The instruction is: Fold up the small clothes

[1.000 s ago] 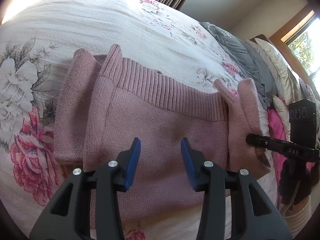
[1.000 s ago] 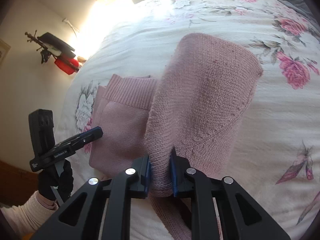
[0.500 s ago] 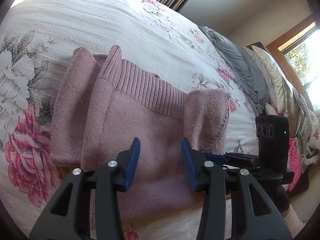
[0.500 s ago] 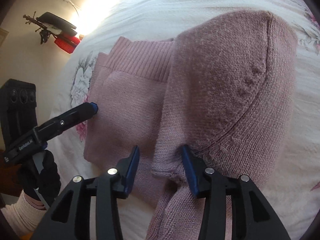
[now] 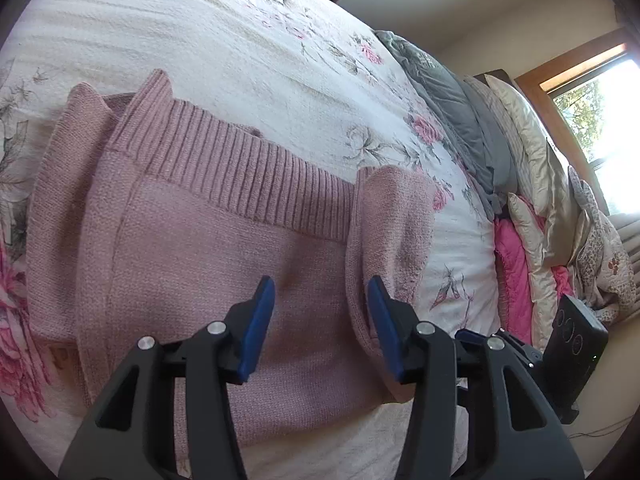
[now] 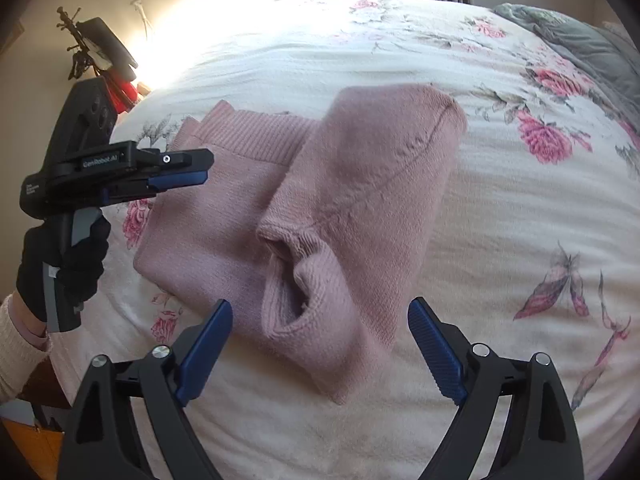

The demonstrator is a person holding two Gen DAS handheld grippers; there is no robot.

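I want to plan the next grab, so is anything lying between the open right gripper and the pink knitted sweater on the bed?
Nothing visible does. The right gripper hangs open just above the folded-over sleeve of the pink knitted sweater, which lies alone on the white floral bedspread. The left gripper is off to the side.

Left gripper (image 5: 320, 320) jaws parted, holding nothing, right gripper (image 6: 320, 344) spread wide, empty, gloved hand (image 6: 64, 264) gripping left handle

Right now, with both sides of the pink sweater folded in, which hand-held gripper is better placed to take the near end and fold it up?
Right, probably. The right hand-held gripper is wide open with the sweater and its near cuff between its fingers. The left hand-held gripper hangs open over the flat middle.
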